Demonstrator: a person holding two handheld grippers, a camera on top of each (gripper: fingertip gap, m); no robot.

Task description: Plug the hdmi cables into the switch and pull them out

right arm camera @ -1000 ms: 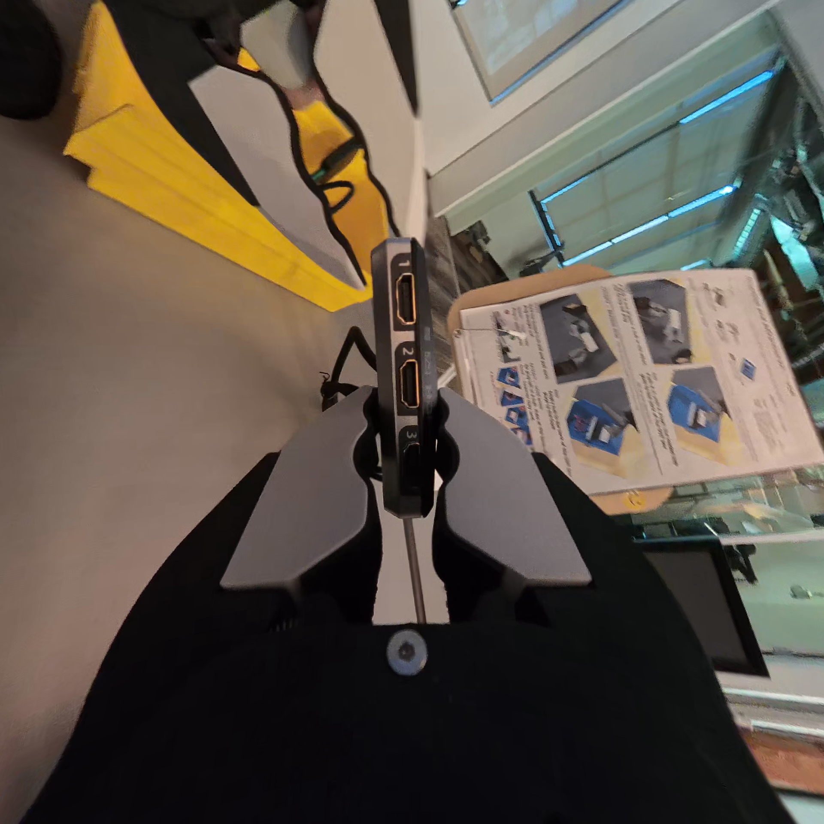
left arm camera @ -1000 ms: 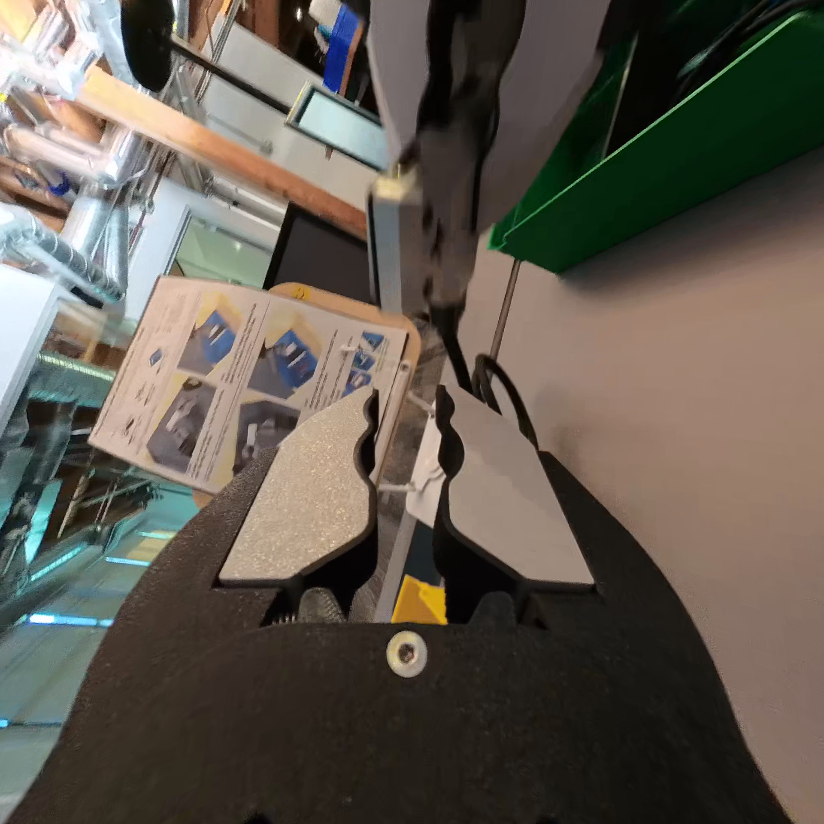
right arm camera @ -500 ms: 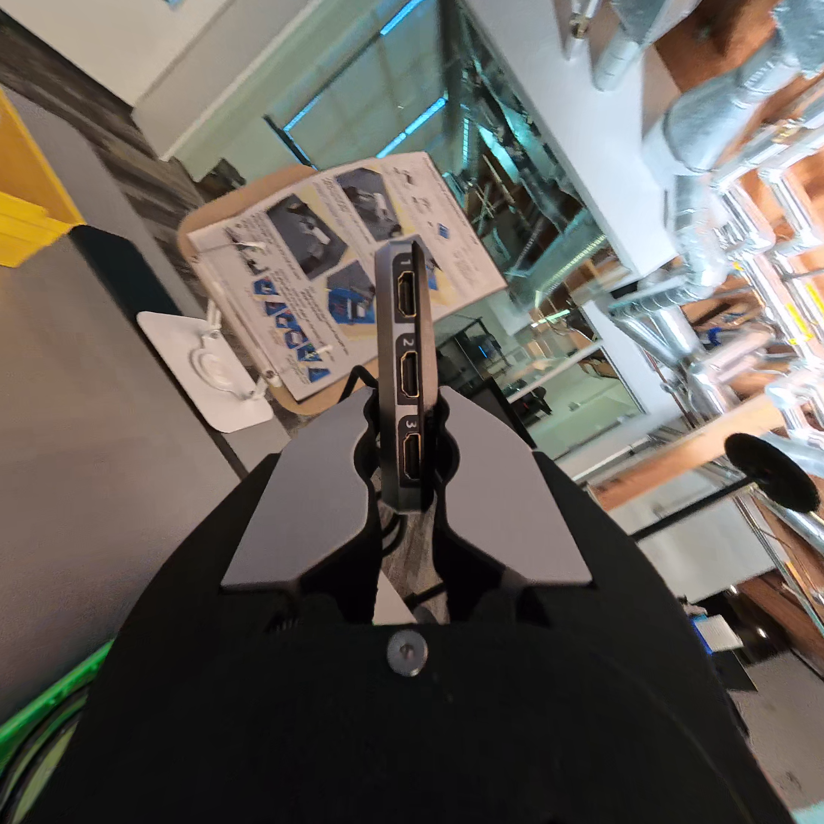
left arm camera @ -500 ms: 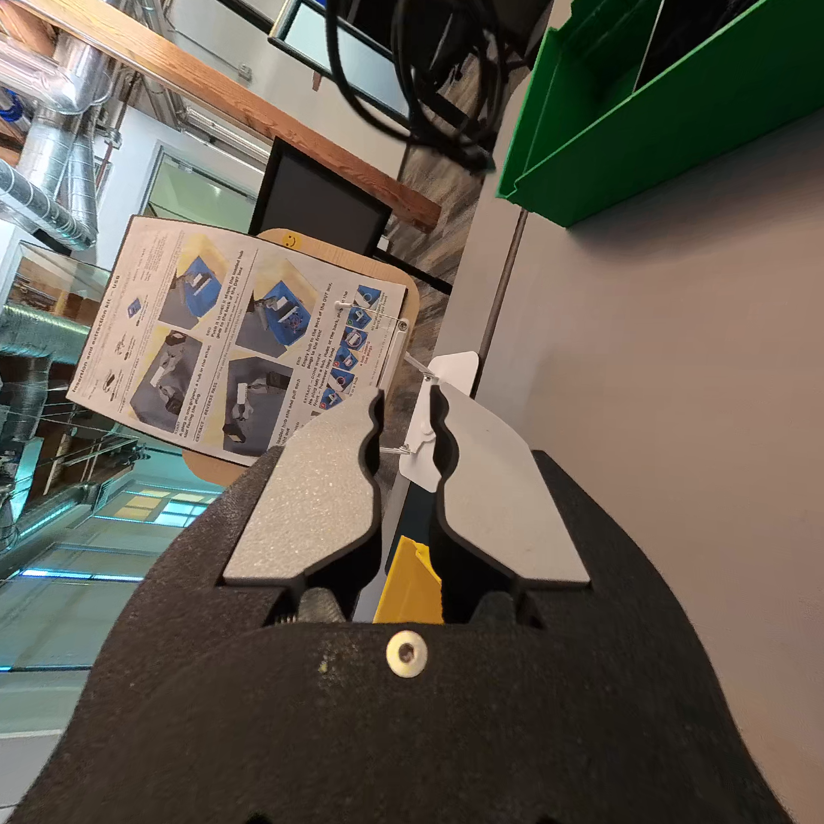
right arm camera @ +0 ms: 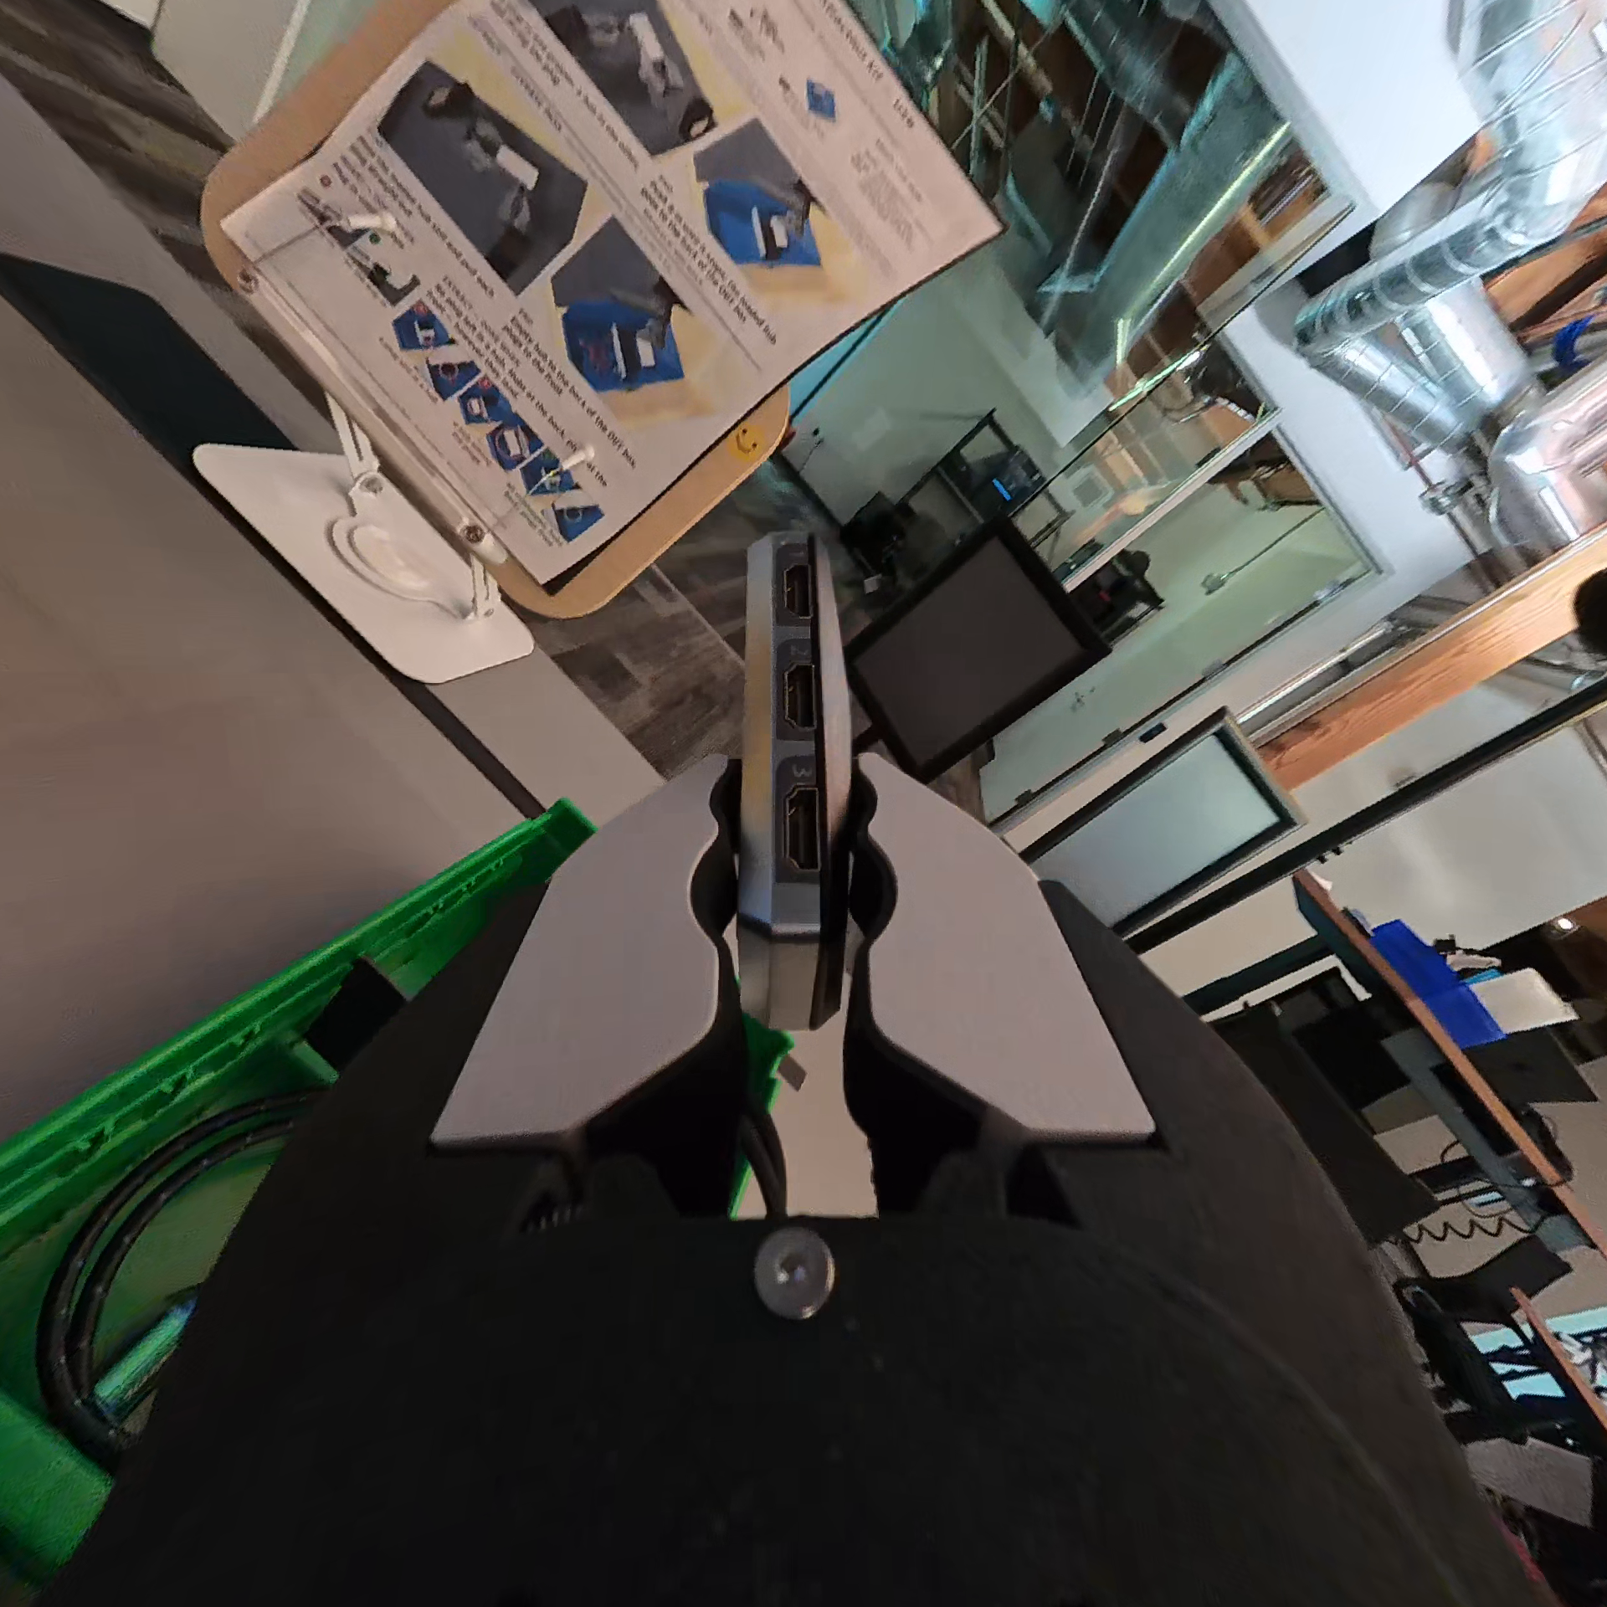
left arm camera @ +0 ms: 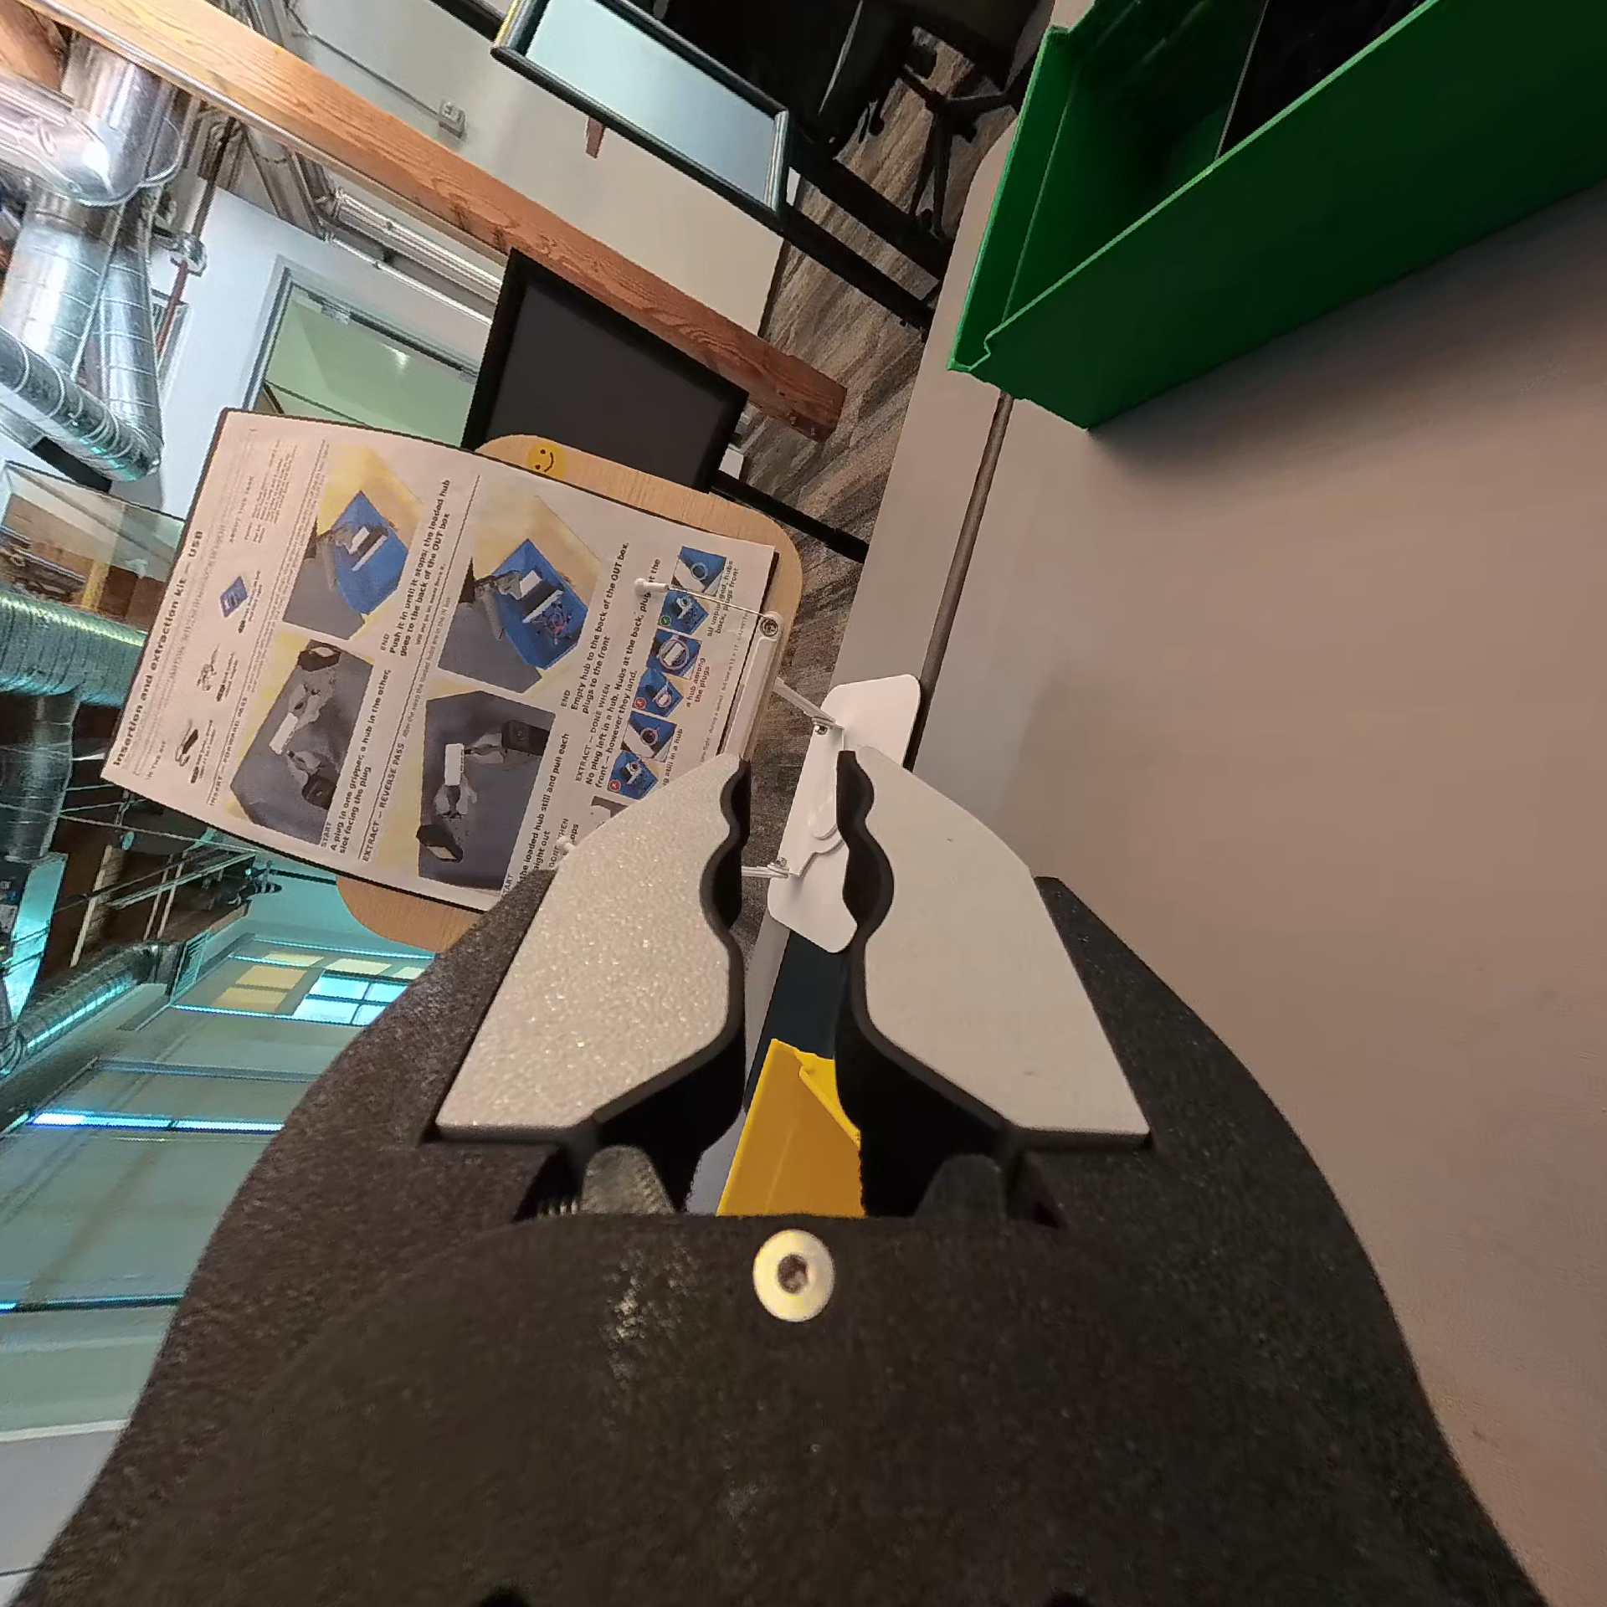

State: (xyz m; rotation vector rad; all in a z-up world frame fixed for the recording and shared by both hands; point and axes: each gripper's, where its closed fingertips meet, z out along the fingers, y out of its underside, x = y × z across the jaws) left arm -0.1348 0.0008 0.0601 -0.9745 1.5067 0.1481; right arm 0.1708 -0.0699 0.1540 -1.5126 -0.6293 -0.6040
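Observation:
My right gripper point(right arm camera: 793, 774) is shut on a dark grey HDMI switch point(right arm camera: 796, 696) and holds it upright in the air, edge on. Its three ports face the camera and all three are free of plugs. A coiled black cable point(right arm camera: 78, 1304) lies in the green bin point(right arm camera: 261, 1026) at the lower left of the right wrist view. My left gripper point(left arm camera: 791, 774) holds nothing; its jaws stand a narrow gap apart, over the grey table point(left arm camera: 1304, 783). No cable or plug shows in the left wrist view.
A printed instruction sheet on a wooden board point(left arm camera: 435, 661) stands on a white base point(left arm camera: 870, 722) at the table's far edge; it also shows in the right wrist view point(right arm camera: 565, 261). The green bin point(left arm camera: 1304, 261) is at the upper right. A yellow bin point(left arm camera: 791, 1139) shows between the left fingers. The left gripper's tips are roughly 35 cm from the right gripper's.
My right gripper has swung with the switch away from the yellow bin to above the green bin. The other gripper and dangling cables have left the left wrist view.

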